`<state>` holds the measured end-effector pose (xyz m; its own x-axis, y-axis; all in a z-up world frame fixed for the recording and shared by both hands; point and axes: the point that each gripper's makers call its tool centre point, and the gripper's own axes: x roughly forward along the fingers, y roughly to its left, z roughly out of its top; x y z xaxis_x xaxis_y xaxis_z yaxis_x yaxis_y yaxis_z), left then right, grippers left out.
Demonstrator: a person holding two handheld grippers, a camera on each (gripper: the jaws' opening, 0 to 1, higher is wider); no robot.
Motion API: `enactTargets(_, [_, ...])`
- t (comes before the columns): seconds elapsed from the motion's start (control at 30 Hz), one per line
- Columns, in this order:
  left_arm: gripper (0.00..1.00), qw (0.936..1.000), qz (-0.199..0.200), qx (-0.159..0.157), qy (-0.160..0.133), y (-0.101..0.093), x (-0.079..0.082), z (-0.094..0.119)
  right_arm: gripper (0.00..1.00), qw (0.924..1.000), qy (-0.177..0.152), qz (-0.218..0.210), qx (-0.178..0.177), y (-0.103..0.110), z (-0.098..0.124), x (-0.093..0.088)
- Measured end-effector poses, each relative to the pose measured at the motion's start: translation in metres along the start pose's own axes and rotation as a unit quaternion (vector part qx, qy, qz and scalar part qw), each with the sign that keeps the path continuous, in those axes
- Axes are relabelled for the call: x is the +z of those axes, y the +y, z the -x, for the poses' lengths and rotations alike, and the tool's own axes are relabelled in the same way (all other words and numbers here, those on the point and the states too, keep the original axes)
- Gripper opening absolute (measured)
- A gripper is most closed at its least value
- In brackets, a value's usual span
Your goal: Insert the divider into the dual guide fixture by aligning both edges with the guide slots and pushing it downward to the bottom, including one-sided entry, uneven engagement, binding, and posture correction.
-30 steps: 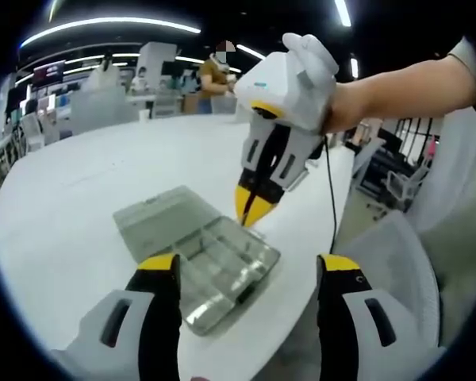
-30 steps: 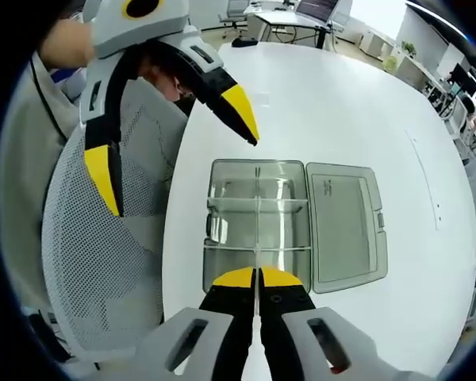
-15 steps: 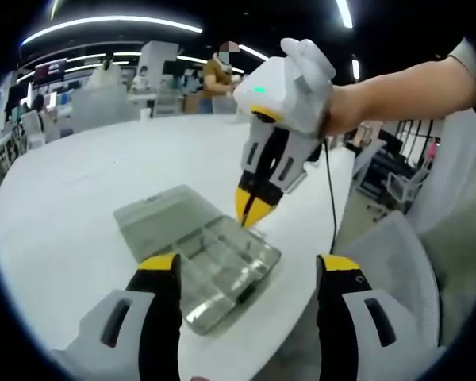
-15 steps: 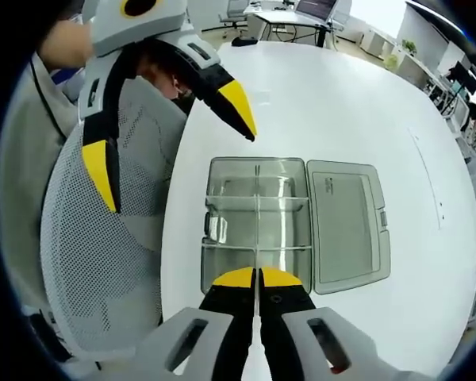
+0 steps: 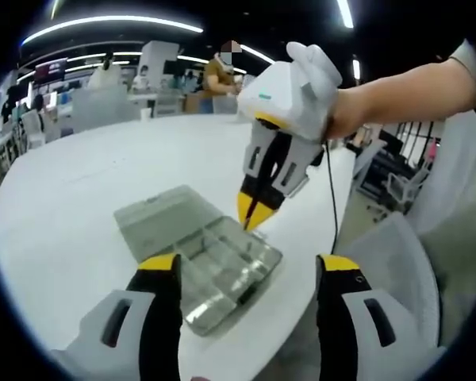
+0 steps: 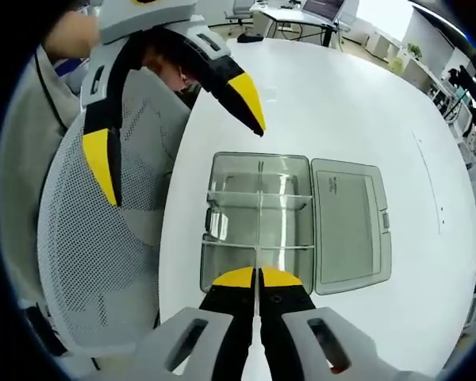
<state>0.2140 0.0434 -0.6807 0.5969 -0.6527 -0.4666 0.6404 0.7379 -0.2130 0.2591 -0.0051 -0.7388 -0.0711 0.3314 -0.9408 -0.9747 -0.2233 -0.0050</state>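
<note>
Right gripper: yellow-tipped jaws pressed together, pinching a thin clear divider edge-on between the tips. The strip runs forward from the tips along the middle of the clear compartment box, which serves as the guide fixture. How deep it sits in the slots, cannot tell. In the left gripper view the same gripper comes down from above, tips closed and poised at the box's far edge; the divider itself is too thin to make out there.

Left gripper: jaws spread wide, nothing between them. It hangs on the near side of the box, above the table edge. In the right gripper view it sits left of the box, partly over the chair; one yellow tip reaches over the tabletop just off the box's far left corner, not touching it.

Box: cross walls split the tray into compartments. Its hinged lid lies open flat on the table, on the side of the box away from the left gripper.

Around the box: round white table, bare apart from the box. A grey mesh office chair is tucked against the table rim beside the box. A person's forearm holds the right gripper; a black cable hangs from it past the table rim. Beyond the table, desks and a standing person in the background.
</note>
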Motion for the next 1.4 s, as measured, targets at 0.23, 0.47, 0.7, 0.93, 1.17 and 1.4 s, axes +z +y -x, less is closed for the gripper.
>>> enactTargets(0.23, [0.67,1.0,0.001,0.001,0.0,0.002,-0.001,0.001,0.0,1.0,0.0,-0.005,0.001,0.0,-0.002,-0.001])
enactTargets(0.47, [0.67,1.0,0.0,0.0,0.0,0.002,-0.001,0.0,0.0,1.0,0.0,-0.005,0.001,0.001,-0.004,-0.001])
enactTargets(0.7, [0.67,1.0,0.001,0.002,0.0,0.001,0.001,0.001,0.0,1.0,0.001,-0.002,0.003,0.001,-0.007,-0.003])
enactTargets(0.93, [0.67,1.0,0.002,0.003,0.0,0.0,0.002,0.003,0.0,1.0,0.002,-0.002,0.004,0.001,-0.009,-0.003])
enactTargets(1.17, [0.67,1.0,0.002,0.004,0.001,0.002,0.002,0.004,0.0,1.0,0.003,-0.001,0.006,0.0,-0.012,-0.006])
enactTargets(1.4, [0.67,1.0,0.001,0.003,0.002,0.003,0.001,0.003,0.0,1.0,0.003,0.002,0.008,0.001,-0.014,-0.007])
